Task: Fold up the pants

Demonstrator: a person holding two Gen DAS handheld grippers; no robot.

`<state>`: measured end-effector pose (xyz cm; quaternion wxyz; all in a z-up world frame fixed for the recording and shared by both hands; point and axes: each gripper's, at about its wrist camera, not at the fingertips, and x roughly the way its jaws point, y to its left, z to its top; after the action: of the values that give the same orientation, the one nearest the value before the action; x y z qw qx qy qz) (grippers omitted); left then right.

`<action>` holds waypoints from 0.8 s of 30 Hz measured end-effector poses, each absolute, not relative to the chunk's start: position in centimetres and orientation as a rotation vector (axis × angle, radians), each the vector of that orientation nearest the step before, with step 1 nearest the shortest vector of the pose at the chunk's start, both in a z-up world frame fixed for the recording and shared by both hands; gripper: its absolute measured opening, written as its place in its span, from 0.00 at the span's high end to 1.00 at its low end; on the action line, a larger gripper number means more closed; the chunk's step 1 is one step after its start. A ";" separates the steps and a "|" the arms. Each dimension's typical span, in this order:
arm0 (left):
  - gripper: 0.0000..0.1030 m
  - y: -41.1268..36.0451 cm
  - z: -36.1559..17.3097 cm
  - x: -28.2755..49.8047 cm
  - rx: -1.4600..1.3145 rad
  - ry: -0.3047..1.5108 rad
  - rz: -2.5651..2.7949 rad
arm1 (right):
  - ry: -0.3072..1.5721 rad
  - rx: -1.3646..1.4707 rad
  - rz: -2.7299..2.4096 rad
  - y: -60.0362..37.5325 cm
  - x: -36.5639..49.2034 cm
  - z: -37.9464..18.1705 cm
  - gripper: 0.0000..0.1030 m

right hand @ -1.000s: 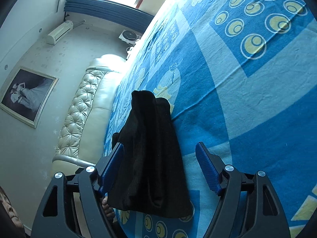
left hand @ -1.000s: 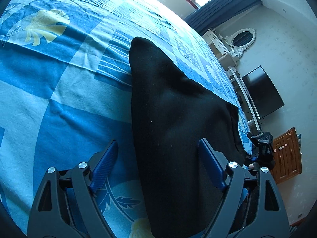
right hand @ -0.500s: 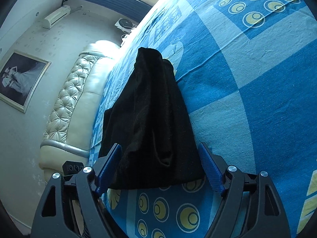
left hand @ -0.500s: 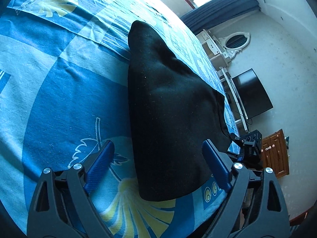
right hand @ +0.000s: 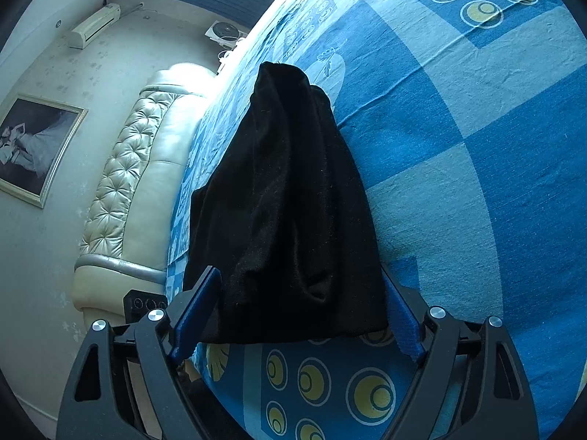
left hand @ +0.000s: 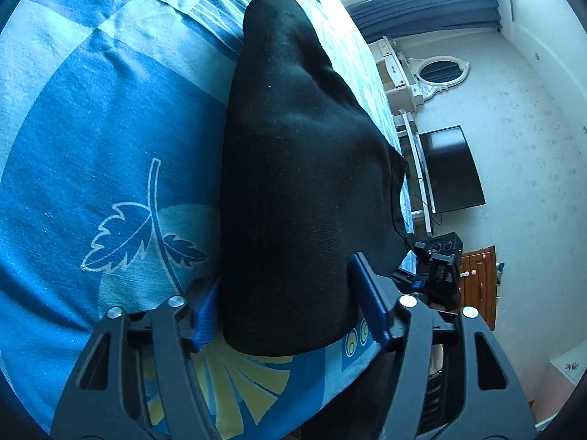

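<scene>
- Pants (left hand: 293, 183), black and already doubled into a long narrow strip, lie flat on the blue patterned bedspread (left hand: 91, 128), close to the near edge of the bed.
- Long axis: in both wrist views the strip runs straight away from the camera, broad at the near end and tapering toward the far end, so each gripper looks along the cloth, not across it.
- Left gripper (left hand: 290, 311) sits at one near end of the strip; its jaws have just been closing and now stand narrow, one blue pad on each side of the hem, with the cloth between them. Whether the pads already press the fabric I cannot tell.
- Right gripper (right hand: 301, 315) straddles the other end of the pants (right hand: 286, 201), jaws wide, pads just outside both edges of the cloth and not pinching it.
- Neither hand is plainly nearer: each has its own end right at its fingertips.
- Judged from this, the coming move turns on each gripper catching the end that lies between its pads, then carrying one end along the long axis onto the other.
- A headboard (right hand: 121, 183) stands past the bed in the right view; a television (left hand: 451, 168) in the left.
</scene>
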<state>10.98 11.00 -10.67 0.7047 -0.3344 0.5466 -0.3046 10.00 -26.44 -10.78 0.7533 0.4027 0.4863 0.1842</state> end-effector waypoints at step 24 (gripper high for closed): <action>0.63 9.2 -6.7 6.8 -0.503 1.178 -0.525 | 1.080 0.872 0.406 -27.0 5.5 -9.5 0.63</action>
<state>6.77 9.18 -6.67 0.7700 -0.2319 0.5429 -0.2421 5.47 -26.96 -9.46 0.7497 0.3988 0.4943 0.1858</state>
